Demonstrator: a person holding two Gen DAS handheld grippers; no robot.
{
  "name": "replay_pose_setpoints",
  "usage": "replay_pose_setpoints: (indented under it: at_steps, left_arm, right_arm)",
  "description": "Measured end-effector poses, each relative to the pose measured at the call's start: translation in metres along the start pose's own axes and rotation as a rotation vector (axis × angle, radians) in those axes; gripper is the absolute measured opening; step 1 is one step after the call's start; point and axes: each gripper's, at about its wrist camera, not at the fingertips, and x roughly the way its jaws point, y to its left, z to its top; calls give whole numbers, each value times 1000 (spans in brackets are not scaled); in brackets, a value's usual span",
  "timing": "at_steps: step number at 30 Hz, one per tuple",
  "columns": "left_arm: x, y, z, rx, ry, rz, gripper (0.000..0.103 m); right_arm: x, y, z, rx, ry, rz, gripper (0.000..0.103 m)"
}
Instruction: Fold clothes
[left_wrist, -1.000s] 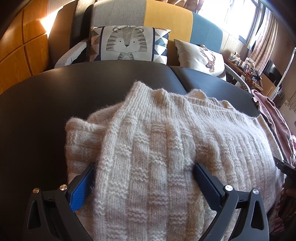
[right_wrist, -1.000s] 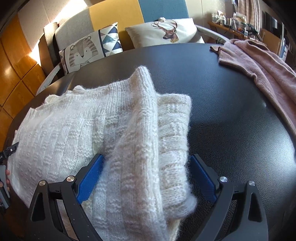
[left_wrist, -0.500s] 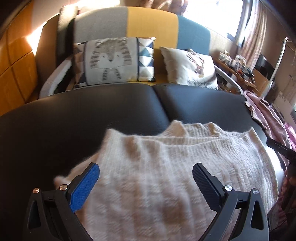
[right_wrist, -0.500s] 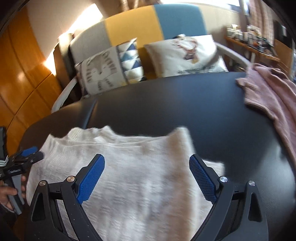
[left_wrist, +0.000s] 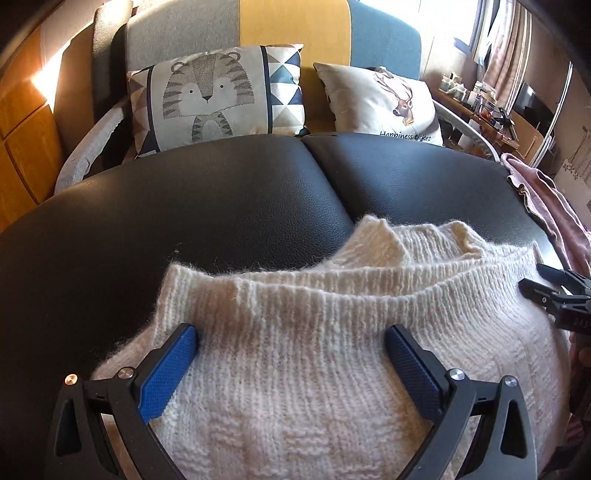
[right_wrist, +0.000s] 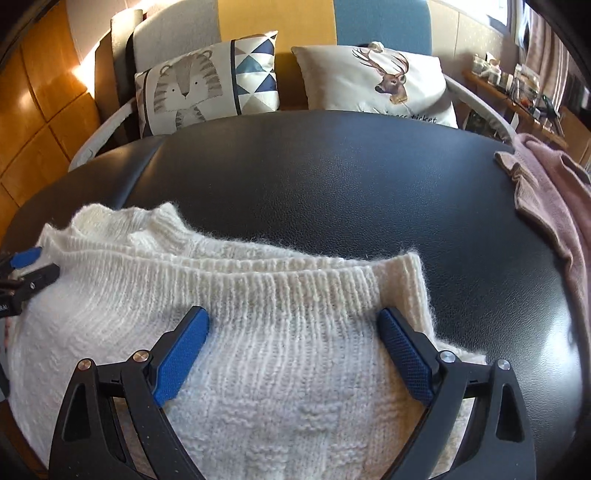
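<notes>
Two sets of tongs hovered over one cream chunky-knit sweater (left_wrist: 314, 369), folded in layers, ribbed hem edge on top, lying on the near half of the black leather-look bench (left_wrist: 203, 206). Left tongs (left_wrist: 290, 354) spread wide, blue pads either side of the ribbed band, nothing gripped; whether the pads touched the knit could not be told. Right tongs (right_wrist: 293, 339) likewise wide apart over the sweater's right part, holding nothing. Right tongs' tips also showed at the right edge of the left wrist view, beside the sweater's edge. Pink knit garment (right_wrist: 546, 195) lay crumpled at the bench's right side, well apart from the sweater. Behind the bench: sofa with grey, yellow and blue back panels (left_wrist: 291, 26), tiger-print cushion with triangle pattern (left_wrist: 214, 96) and white deer-print cushion (right_wrist: 376, 81) side by side. Orange wood-panel wall (right_wrist: 40, 110) at left, cluttered shelf (right_wrist: 517, 81) at far right.
</notes>
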Motion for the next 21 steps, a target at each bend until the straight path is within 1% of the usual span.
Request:
replay_pose_setpoints:
  at_steps: [3,6,8,11,14,17,19,21]
  left_arm:
    - [-12,3,0,-26,-15,-12,103]
    - [-29,10,0,-57,-49,-12,103]
    - [-45,22,-4,-84,-78,-3,103]
    - [-63,46,-13,-136,-85,22,103]
    - [-75,81,-29,-207,-71,35,103]
    - [-79,111,-47,-289,-41,36,103]
    - [-78,124,-58,-325,-22,45,103]
    - [-75,128,-64,-337,-5,34,103]
  right_arm:
    - [-9,-5,4,26,5,25,96]
    - [-33,-9,2,63,-58,37,96]
    - [-47,-13,-1,77,-93,37,96]
    - [-61,-25,-13,113,-106,23,96]
    - [-69,-44,-28,180,-105,8,96]
    - [-72,-59,-42,237,-91,6,96]
    - [-72,-64,-49,260,-83,13,96]
    - [-73,-66,-56,275,-76,20,96]
